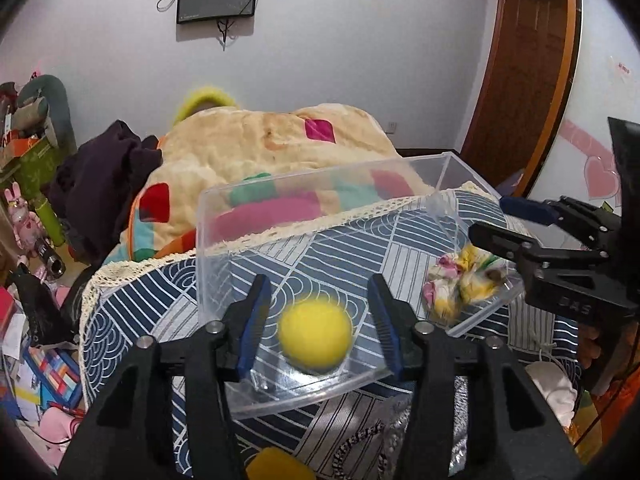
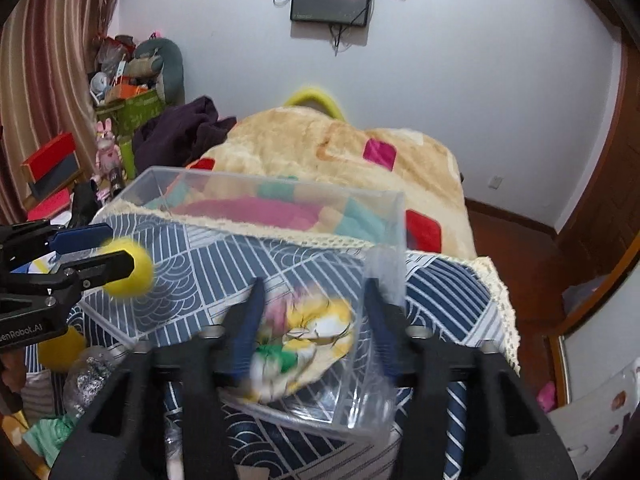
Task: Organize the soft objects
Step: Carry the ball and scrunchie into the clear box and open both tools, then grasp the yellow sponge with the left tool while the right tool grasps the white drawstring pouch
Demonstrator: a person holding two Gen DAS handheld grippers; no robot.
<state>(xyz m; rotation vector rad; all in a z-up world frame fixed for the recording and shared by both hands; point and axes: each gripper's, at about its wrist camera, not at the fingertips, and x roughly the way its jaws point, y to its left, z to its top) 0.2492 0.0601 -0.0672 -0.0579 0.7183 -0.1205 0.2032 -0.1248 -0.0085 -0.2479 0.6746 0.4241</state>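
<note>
Dropping yellow ball (image 1: 315, 334) and floral cloth (image 2: 304, 344), seemingly loose, between wide-open left gripper (image 1: 320, 320) and right gripper (image 2: 316, 332) into clear bin (image 1: 320, 184); next, fetching another soft piece.

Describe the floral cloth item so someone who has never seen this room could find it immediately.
Start at the bed with the blue-and-white patterned cover; a clear plastic bin sits on it. The crumpled floral fabric bundle lies inside at one end, in front of the open right gripper. Unlike the plain yellow ball at the other end, it is wrinkled and multicoloured: white, yellow, pink and green.
</note>
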